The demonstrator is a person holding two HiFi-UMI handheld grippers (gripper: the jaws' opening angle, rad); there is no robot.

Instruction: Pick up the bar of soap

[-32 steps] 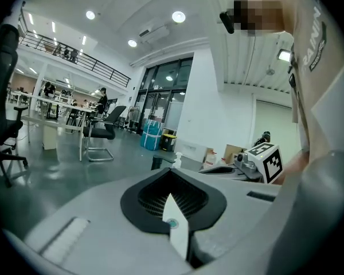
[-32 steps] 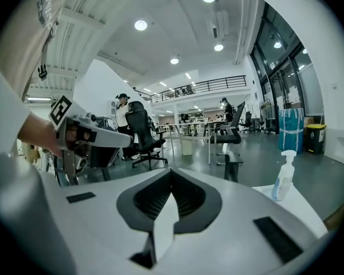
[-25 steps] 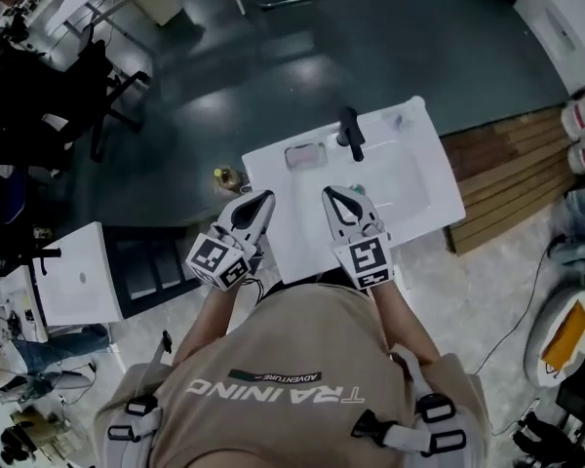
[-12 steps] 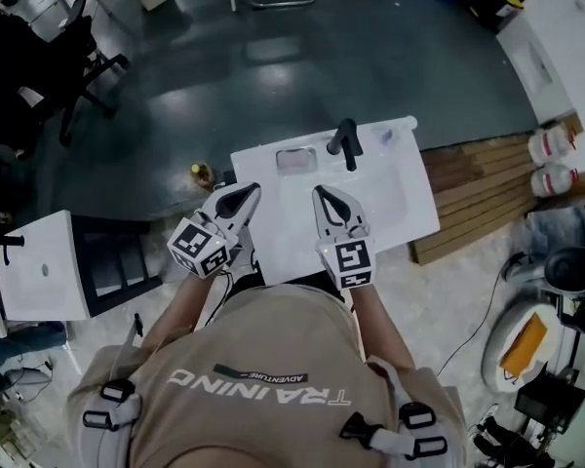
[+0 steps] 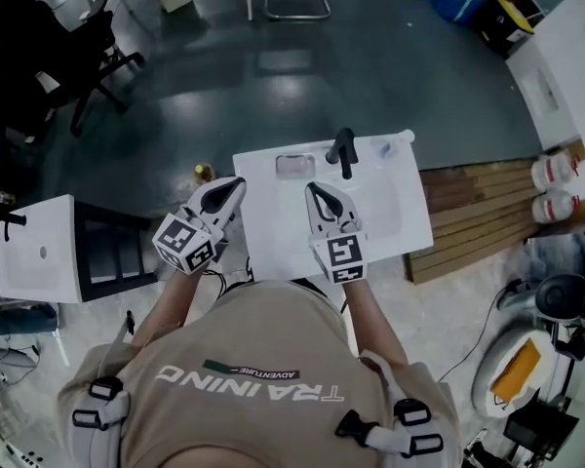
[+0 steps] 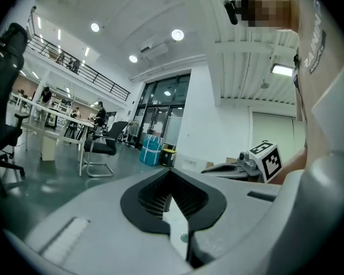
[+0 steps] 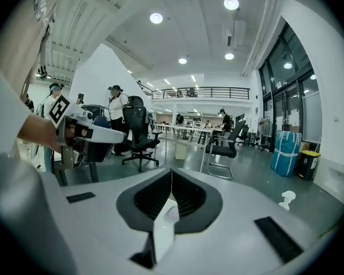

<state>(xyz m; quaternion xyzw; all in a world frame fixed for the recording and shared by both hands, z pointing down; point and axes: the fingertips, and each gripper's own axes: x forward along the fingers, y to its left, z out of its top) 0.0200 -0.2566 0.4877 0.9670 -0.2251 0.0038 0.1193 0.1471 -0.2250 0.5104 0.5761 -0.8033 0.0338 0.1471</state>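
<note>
A pale pinkish bar of soap [image 5: 294, 166] lies in a dish at the back left of the white sink top [image 5: 263, 232], just left of the black faucet [image 5: 343, 150]. My left gripper [image 5: 229, 187] hovers at the sink's left edge, below and left of the soap, with its jaws together and nothing in them. My right gripper [image 5: 315, 194] hangs over the sink top a little nearer than the soap, shut and empty. The soap does not show in either gripper view; the left gripper view shows the right gripper's marker cube [image 6: 267, 158], and the right gripper view shows the left gripper [image 7: 83, 129].
The basin [image 5: 380, 198] lies right of my right gripper. A small yellow-topped bottle [image 5: 203, 173] stands on the floor left of the sink. A white cabinet [image 5: 39, 252] with black shelves [image 5: 112, 252] stands at the left, wooden slats [image 5: 478, 217] at the right.
The head view has shifted. Both grippers stay shut in front of the soap; the left one has drifted slightly left, out to the sink's left edge.
</note>
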